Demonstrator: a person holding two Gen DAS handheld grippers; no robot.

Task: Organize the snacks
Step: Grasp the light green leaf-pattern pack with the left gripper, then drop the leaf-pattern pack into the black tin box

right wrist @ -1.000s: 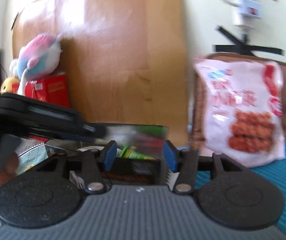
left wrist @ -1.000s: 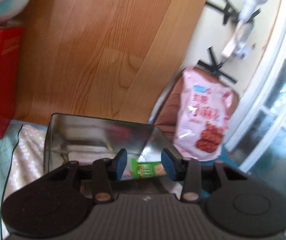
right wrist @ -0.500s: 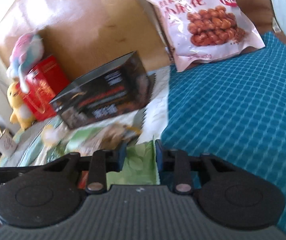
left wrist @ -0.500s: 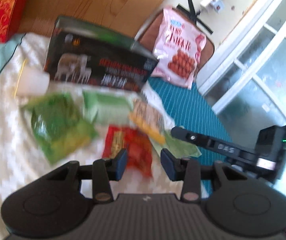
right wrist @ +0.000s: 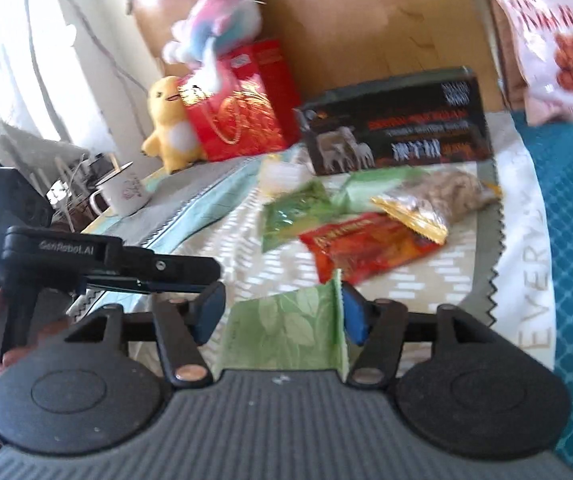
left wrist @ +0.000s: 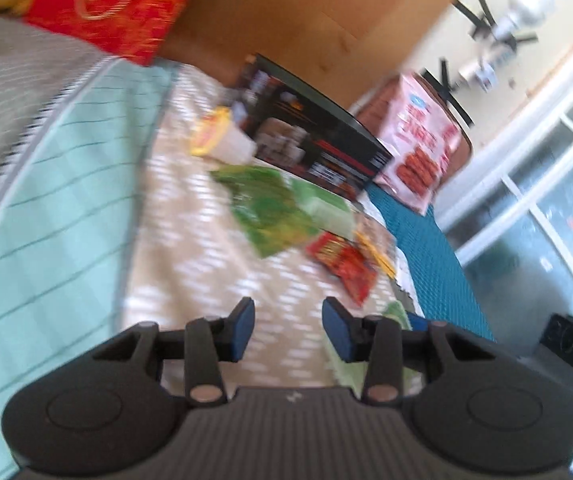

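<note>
Bed with beige patterned cloth (right wrist: 246, 232), snack packets scattered mid-frame beside black printed carton (right wrist: 398, 120). Right gripper (right wrist: 282, 312) jaws opening, pale green leaf-print packet (right wrist: 286, 332) between them, loose. Left gripper (left wrist: 288, 328) apart, empty. Step: dropping packet; next likely red foil packet (right wrist: 362, 246).

Snack packets lie scattered on a patterned cloth before a long black box (right wrist: 396, 128) standing on its side: a red packet (right wrist: 366, 248) flat in the middle, a clear-and-yellow bag (right wrist: 434, 204) overlapping its far edge, two green packets (right wrist: 294, 214) beside them (one darker, crinkled), and a pale green leaf-printed packet (right wrist: 286, 330) nearest.
</note>
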